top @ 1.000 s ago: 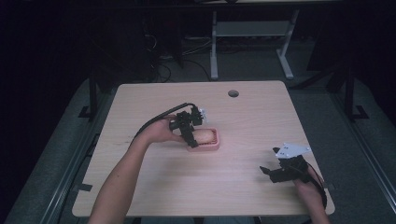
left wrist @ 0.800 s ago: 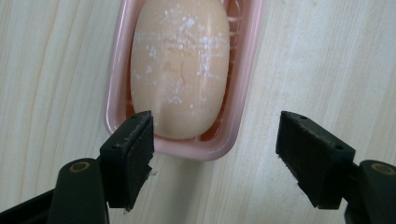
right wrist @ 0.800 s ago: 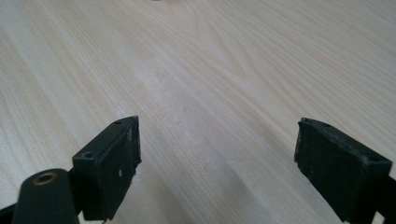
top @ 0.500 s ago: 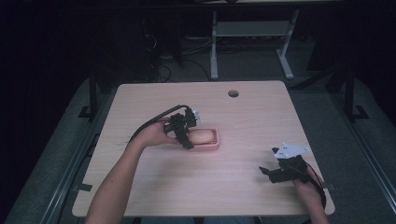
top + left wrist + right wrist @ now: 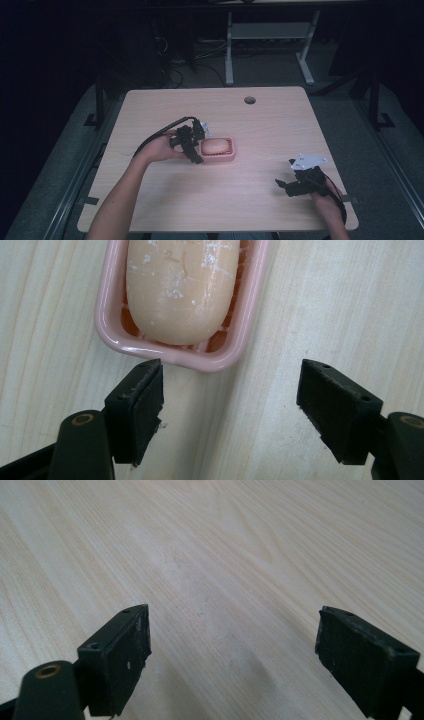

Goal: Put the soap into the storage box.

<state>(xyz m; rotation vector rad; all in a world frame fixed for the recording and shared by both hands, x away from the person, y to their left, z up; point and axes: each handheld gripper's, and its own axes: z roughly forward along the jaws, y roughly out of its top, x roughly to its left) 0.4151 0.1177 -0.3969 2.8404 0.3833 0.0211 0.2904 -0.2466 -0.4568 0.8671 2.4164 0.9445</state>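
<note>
Two grippers show from the high view over the pale wooden counter (image 5: 260,125): the left gripper (image 5: 196,150) sits just beside the left end of a pink soap dish (image 5: 220,156) near the counter's middle, with a tan bar of soap (image 5: 214,146) lying in the dish, while the right gripper (image 5: 286,184) rests well apart near the front right corner. From the left gripper view, its jaws stand spread wide and hold nothing, one pad tip just at the dish's (image 5: 110,315) rounded rim and the soap (image 5: 182,285) lying inside, flecked with white. From the right gripper view, its jaws are likewise spread wide over bare wood grain (image 5: 225,555).
</note>
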